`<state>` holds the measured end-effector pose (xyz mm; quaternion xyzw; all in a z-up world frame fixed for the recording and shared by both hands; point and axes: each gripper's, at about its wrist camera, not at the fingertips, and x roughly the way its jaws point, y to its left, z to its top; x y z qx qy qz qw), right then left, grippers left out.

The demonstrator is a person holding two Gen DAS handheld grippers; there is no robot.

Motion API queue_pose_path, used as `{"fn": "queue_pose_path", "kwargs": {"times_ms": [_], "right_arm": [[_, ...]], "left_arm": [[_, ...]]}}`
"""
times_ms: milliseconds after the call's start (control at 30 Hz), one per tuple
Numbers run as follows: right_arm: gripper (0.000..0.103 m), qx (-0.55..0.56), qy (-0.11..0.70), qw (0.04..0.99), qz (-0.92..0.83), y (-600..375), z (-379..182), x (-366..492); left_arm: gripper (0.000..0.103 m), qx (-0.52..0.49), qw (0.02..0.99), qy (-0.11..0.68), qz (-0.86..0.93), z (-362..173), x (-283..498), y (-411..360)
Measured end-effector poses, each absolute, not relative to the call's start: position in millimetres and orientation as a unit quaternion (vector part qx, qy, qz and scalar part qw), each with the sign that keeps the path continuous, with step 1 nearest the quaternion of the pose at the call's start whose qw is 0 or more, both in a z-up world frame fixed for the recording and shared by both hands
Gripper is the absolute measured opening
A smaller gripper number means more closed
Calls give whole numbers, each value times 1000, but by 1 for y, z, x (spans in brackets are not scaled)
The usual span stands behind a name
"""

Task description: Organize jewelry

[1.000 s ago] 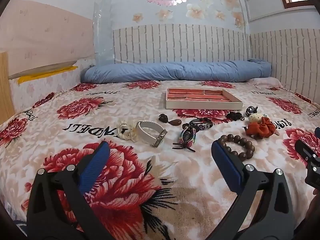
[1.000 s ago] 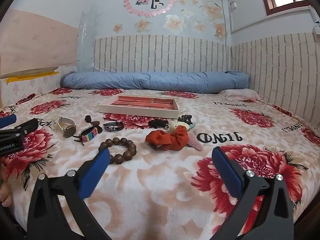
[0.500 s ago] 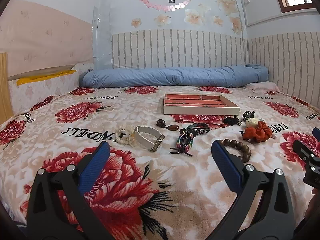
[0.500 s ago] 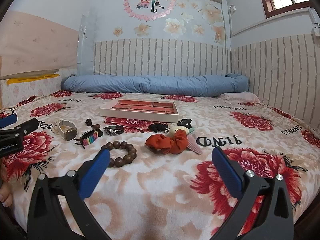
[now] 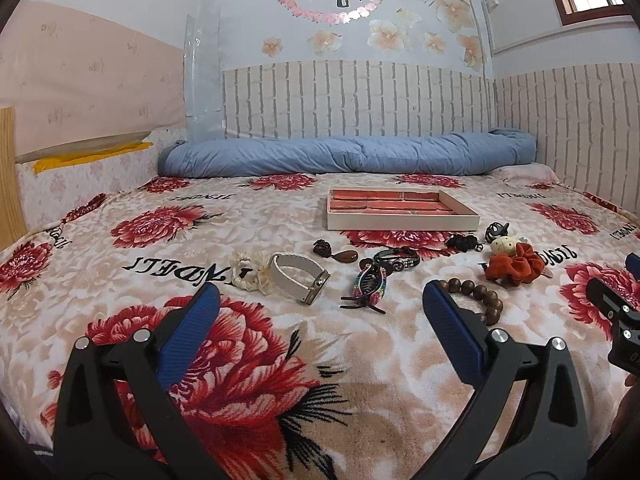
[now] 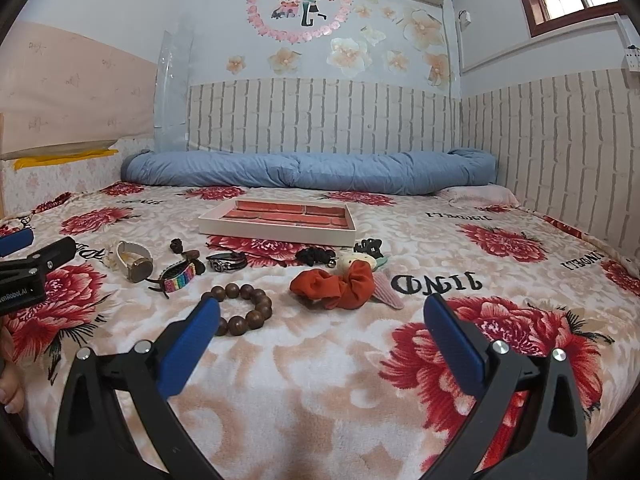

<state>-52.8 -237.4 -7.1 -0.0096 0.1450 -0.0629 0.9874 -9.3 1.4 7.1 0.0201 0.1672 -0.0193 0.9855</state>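
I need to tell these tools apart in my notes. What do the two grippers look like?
They match: the left gripper and right gripper each have black angular arms, silver round bolts and ribbed blue fingers. White lettering marks the left one's side, seen in the right wrist view. No cables or sleeves show.

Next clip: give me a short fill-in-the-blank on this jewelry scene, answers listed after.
1. The tray on the bed has a lining coloured ____.
2. The scrunchie is coloured ____.
3. Both the left gripper and the right gripper have jaws that are ____.
4. The bead bracelet lies to the ____ of the scrunchie in the right wrist view.

Answers: red; orange; open; left
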Motion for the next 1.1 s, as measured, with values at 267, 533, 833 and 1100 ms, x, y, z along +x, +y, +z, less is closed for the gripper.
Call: {"fn": "queue_pose_path", "kwargs": {"times_ms": [267,533,833,1100], "right_arm": [[99,-8,144,987,-63,-239,-7,-52],[99,-7,144,988,-63,-239,-6,-53],[99,-7,145,987,-63,-239,-6,-53],[99,-7,145,987,-64,-241,-6,-53]], "left_arm": [[98,22,986,167,-20,7,-9,1],[98,22,986,167,-20,8,-8,2],[98,22,985,168,-20,7,-10,1],[98,23,985,168,-20,7,-10,0]]}}
